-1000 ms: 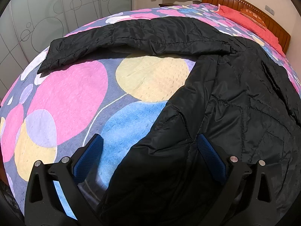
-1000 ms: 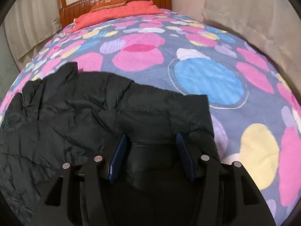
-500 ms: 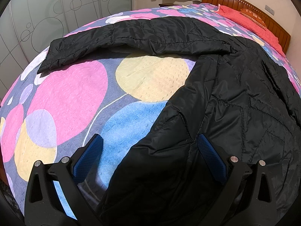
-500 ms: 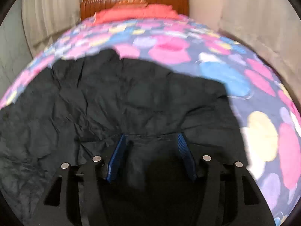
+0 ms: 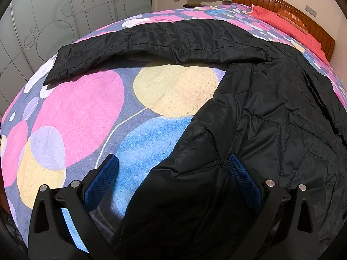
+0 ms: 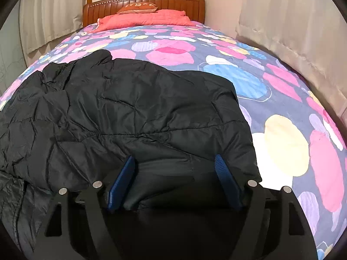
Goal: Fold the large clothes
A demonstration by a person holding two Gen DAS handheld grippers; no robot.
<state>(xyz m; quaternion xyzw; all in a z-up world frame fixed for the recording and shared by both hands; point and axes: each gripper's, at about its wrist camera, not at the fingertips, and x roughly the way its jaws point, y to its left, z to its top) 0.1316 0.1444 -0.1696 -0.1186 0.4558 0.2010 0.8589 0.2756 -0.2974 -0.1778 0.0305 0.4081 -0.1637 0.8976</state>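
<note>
Left gripper (image 5: 172,179) was held wide over the jacket (image 5: 271,119) hem, nothing pinched. Right gripper (image 6: 174,177) jaws were opening, jacket fabric between them unpressed. Jacket was spread on the bedspread (image 5: 82,112), sleeve (image 5: 156,43) stretched out.

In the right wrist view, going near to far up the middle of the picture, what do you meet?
Right gripper, jaws opening over the cloth → black jacket → spotted bedspread → red blanket → orange pillow → wooden headboard.
</note>
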